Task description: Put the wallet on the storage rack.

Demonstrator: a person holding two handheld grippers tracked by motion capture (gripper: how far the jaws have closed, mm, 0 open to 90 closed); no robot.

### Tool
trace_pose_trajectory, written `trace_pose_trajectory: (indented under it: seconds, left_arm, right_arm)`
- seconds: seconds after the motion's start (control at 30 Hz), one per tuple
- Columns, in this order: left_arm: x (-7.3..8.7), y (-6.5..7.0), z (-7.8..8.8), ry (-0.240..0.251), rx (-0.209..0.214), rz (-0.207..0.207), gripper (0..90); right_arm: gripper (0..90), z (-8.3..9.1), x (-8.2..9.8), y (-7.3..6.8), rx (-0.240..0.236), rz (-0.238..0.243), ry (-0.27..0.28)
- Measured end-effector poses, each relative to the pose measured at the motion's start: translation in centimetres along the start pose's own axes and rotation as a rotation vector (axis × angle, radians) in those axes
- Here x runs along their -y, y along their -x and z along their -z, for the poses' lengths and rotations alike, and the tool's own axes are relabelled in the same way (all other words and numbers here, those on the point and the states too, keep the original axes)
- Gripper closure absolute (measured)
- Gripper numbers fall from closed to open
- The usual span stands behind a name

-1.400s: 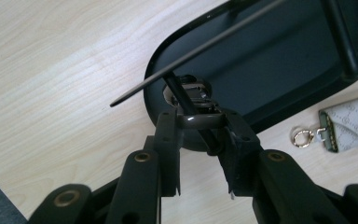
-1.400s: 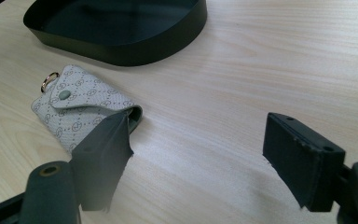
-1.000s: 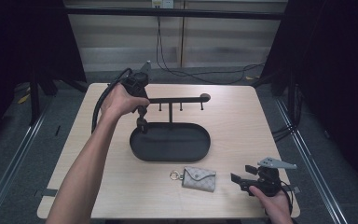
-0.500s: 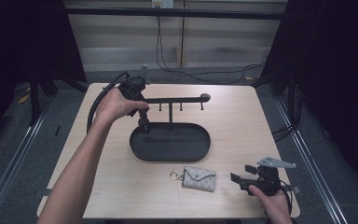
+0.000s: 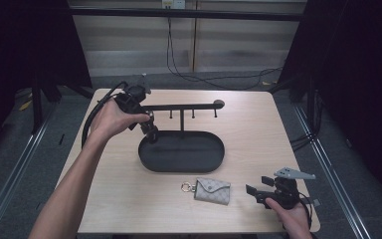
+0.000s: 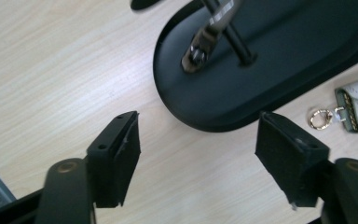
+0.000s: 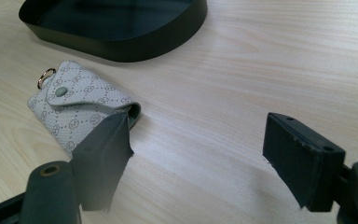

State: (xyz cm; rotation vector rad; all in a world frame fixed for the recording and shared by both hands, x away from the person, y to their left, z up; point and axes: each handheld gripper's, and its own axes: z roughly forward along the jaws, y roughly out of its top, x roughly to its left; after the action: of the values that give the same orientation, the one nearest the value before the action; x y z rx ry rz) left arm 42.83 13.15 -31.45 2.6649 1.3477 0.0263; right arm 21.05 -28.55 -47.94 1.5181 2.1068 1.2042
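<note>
A black oval tray (image 5: 204,162) carries a post with a horizontal hook bar (image 5: 179,106). My left gripper (image 5: 149,130) hovers at the bar's left end, over the tray's left rim. Its jaws have just been opening, and my left gripper (image 6: 198,123) is open with nothing between the pads. A silver metal piece (image 6: 204,42) hangs above the tray (image 6: 223,100). A grey patterned key pouch (image 5: 212,190) with a gold ring (image 5: 185,187) lies in front of the tray. My right gripper (image 5: 256,185) rests open to its right. In the right gripper view the pouch (image 7: 81,109) lies beside the left jaw of my right gripper (image 7: 200,126).
The wooden table (image 5: 278,134) ends close behind my right hand at the front edge. A black cable (image 5: 92,119) loops from the left gripper over the table's left side. Dark frame posts stand beyond both sides of the table.
My left hand has drawn a little to the left away from the bar's end, and its jaws have spread apart. The right gripper and the pouch have stayed in place.
</note>
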Motion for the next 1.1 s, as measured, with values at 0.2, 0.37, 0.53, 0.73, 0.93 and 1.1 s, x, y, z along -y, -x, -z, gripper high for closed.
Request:
trace_pose_trajectory:
  seconds: [0.2, 0.37, 0.53, 0.73, 0.93, 1.1]
  left_arm:
    - [1.4, -0.3, 0.3, 0.073, 0.017, -0.026, 28.5]
    - [2.6, -0.3, 0.5, 0.123, 0.057, -0.038, 27.4]
    - [4.0, -0.8, 0.6, 0.209, 0.126, -0.031, 22.3]
    - [6.2, -1.6, -0.6, 0.25, 0.156, -0.072, 19.3]
    - [8.2, -1.4, -2.1, 0.246, 0.162, -0.121, 19.6]
    - [10.1, -1.5, -3.0, 0.3, 0.215, -0.177, 19.7]
  right_arm:
    - [22.8, -0.1, -0.1, 0.0, 0.001, -0.008, -0.003]
    - [22.7, -0.1, -0.1, 0.1, 0.006, -0.015, -0.002]
    - [22.7, -0.1, -0.1, 0.1, 0.008, -0.015, 0.0]
    - [22.7, 0.0, 0.0, 0.1, 0.008, -0.01, 0.002]
    - [22.7, -0.1, 0.0, 0.1, 0.009, -0.022, -0.001]
    - [22.7, 0.0, 0.0, 0.1, 0.008, -0.022, 0.002]
